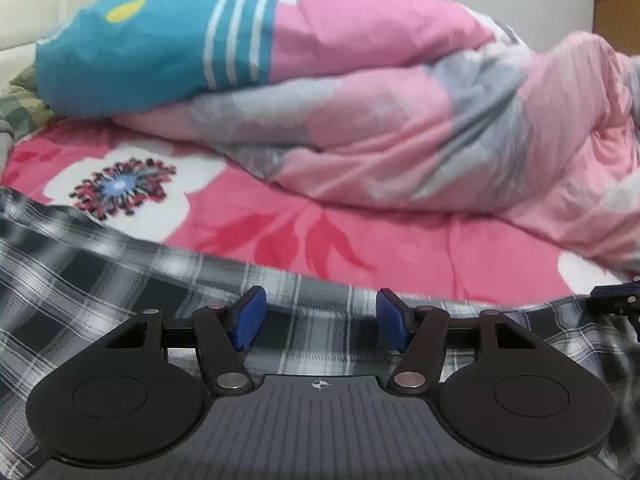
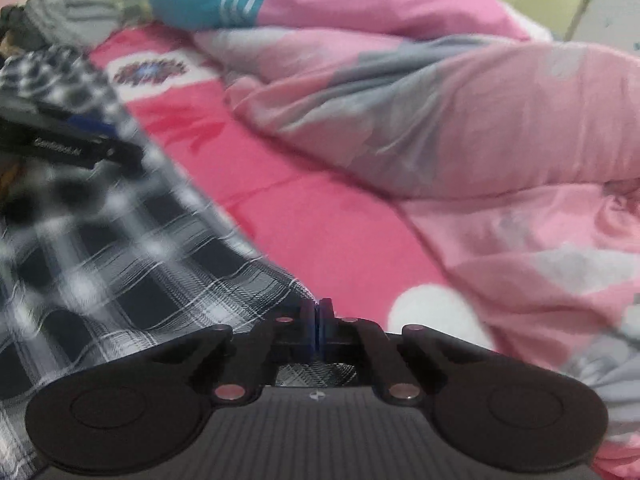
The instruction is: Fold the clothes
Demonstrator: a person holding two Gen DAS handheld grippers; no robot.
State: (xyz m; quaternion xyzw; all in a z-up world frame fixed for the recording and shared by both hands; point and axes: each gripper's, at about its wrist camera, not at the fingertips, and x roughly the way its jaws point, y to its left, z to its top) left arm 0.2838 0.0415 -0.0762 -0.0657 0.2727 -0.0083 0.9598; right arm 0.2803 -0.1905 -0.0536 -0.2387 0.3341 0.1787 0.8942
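Your left tool (image 1: 320,320) sits over the plaid shirt (image 1: 100,264) with its 2 blue pads well apart, pressing nothing — released. The shirt lies spread on the bed's pink floral sheet (image 1: 280,232), in front of a bunched pink quilt (image 1: 400,120). Your right tool (image 2: 319,320) is clenched, pads together at the shirt's edge (image 2: 280,296); whether cloth is pinched between them I cannot tell. You seem to be taking hold for a fold; next, your left tool needs its own grip before lifting. The white lettering on the left tool's body, seen from the right, is too blurred to read.
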